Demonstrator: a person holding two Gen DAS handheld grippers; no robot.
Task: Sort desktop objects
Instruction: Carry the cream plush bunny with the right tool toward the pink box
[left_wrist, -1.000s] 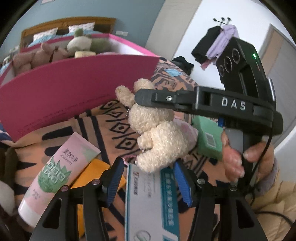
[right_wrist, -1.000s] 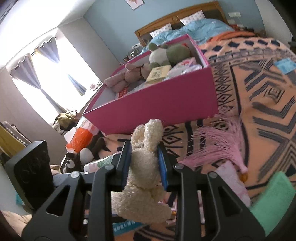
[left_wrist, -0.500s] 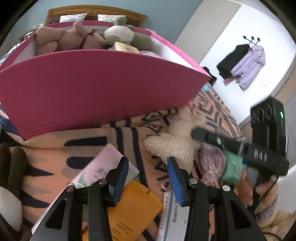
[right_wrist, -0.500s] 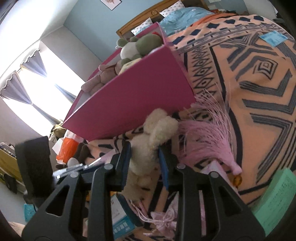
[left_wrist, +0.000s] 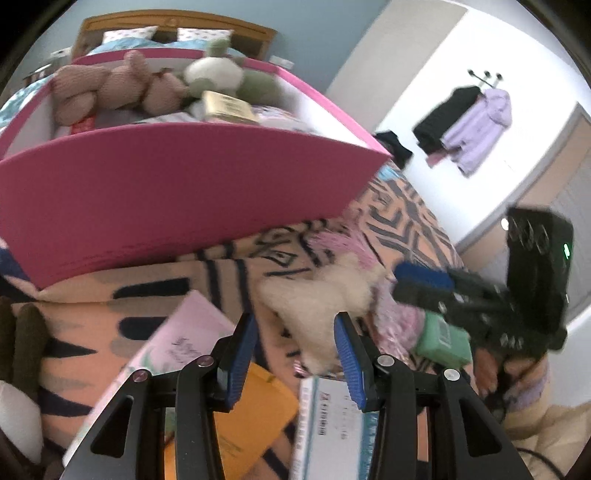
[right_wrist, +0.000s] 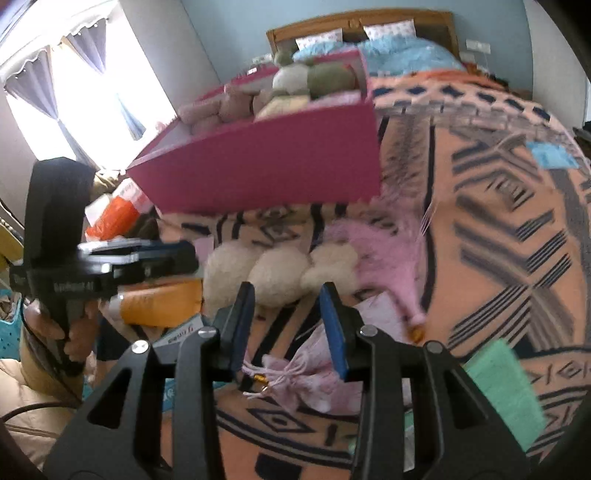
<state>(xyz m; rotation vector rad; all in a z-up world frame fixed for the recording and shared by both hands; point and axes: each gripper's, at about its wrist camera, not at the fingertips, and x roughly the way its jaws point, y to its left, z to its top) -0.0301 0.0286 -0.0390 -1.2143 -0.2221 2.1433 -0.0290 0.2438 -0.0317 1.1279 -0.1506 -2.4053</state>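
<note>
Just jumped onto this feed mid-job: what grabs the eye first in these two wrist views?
The big pink box dominates, standing on the patterned blanket and already heaped with stuffed animals. In front of it lies a cream plush toy, next to a pink tassel. The right claw is opening just short of the toy, with nothing between its pads.

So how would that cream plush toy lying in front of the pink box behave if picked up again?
The cream plush toy looks fluffy and soft, so it would likely squash between pads and flop. Probably light for its bulk. Lying sprawled on the patterned blanket, it seems unlikely to roll.
</note>
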